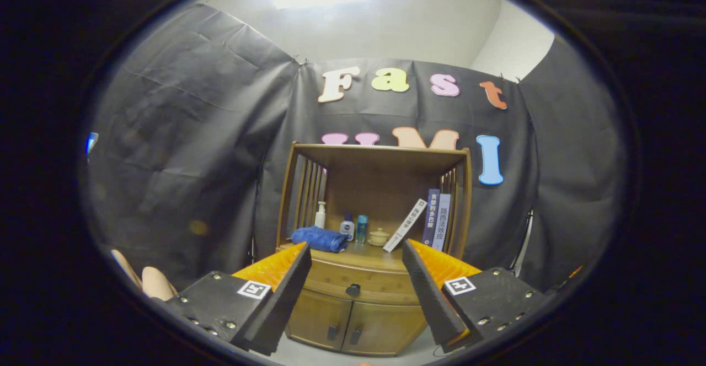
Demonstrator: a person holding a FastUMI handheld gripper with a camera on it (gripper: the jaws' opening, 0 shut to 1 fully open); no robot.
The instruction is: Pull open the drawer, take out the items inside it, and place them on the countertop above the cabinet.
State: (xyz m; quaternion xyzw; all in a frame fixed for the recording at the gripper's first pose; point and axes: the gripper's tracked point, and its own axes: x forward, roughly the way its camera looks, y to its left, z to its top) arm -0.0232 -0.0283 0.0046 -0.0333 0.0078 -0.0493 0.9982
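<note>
Claw [353, 283] released, fingers spread wide, holding nothing, well short of the wooden cabinet [364, 311]. Drawer [358, 283] shut, seen between the fingers, directly under the counter's front edge, with 2 lower doors [353, 327] beneath. Dark knob [353, 289] at the middle of the drawer front: the place to grip, small and rounded, likely hard and somewhat slippery, so best taken squarely with both pads before pulling straight back. Drawer probably stiff wood, moderate resistance on its runners; contents hidden, weight unknown. On the counter [380, 257]: folded blue towel [320, 238] at the left front, white pump bottle [320, 215] behind it, small white bottle [347, 228] and slim blue bottle [361, 229] just beside, small lidded jar [378, 237] near the middle, books [436, 218] upright at the right with 1 leaning book [405, 226] against them. Free space mostly along the front edge, centre to right. Pull not yet begun.
</note>
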